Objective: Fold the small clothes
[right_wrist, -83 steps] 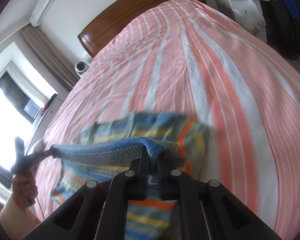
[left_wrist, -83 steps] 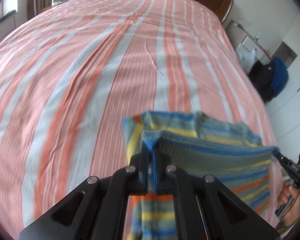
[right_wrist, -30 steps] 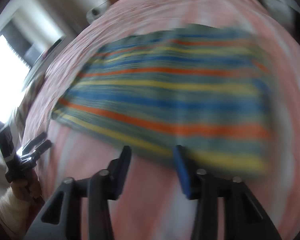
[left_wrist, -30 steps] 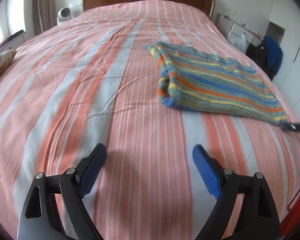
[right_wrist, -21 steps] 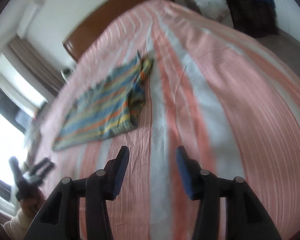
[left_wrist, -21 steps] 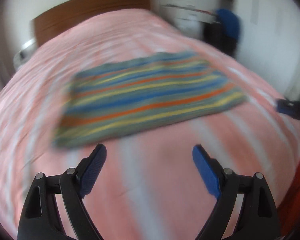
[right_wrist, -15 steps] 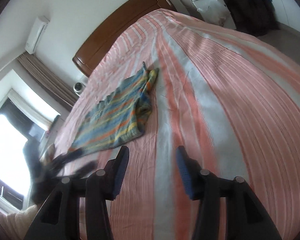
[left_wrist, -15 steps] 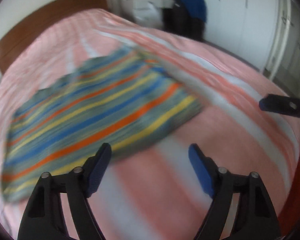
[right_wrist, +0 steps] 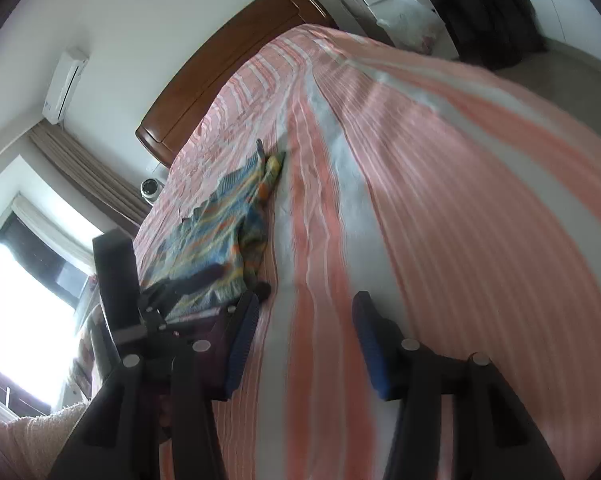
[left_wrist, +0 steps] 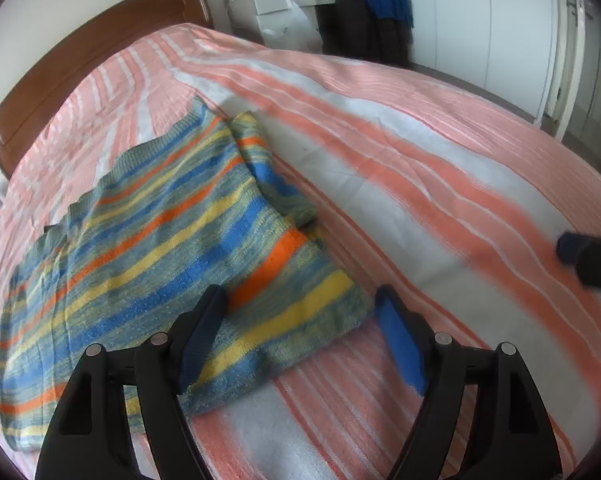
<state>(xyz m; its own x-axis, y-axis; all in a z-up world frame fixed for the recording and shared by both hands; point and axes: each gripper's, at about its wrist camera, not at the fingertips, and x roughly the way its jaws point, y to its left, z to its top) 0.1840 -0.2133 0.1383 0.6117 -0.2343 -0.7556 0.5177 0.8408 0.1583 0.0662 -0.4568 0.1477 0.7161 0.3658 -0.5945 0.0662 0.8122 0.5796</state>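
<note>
Left gripper [left_wrist: 300, 332]: fingers [left_wrist: 400, 344] standing wide apart, holding nothing, hovering over the near corner of the striped knit garment [left_wrist: 160, 240]. The corner is lying between the two fingers, under them; I cannot tell whether they are touching it.

Right gripper [right_wrist: 302, 332]: fingers also spread, empty, over bare striped bedspread [right_wrist: 440, 200]. From here the garment [right_wrist: 228, 220] is sitting ahead and off to the left of the fingers, well apart.

The garment is lying folded on the bed, with a loose flap [left_wrist: 268, 168] poking out along its far right edge.

Risks as I am judging them:
- Closing on this corner, I may pinch only the top layer, and the fold would peel open.
- Going too deep, I may catch the bedspread along with the knit.
- Lifting with one gripper only would let the stack sag and skew; the right one is too far off to help.
- That stray flap may slip out further on the next fold.
</note>
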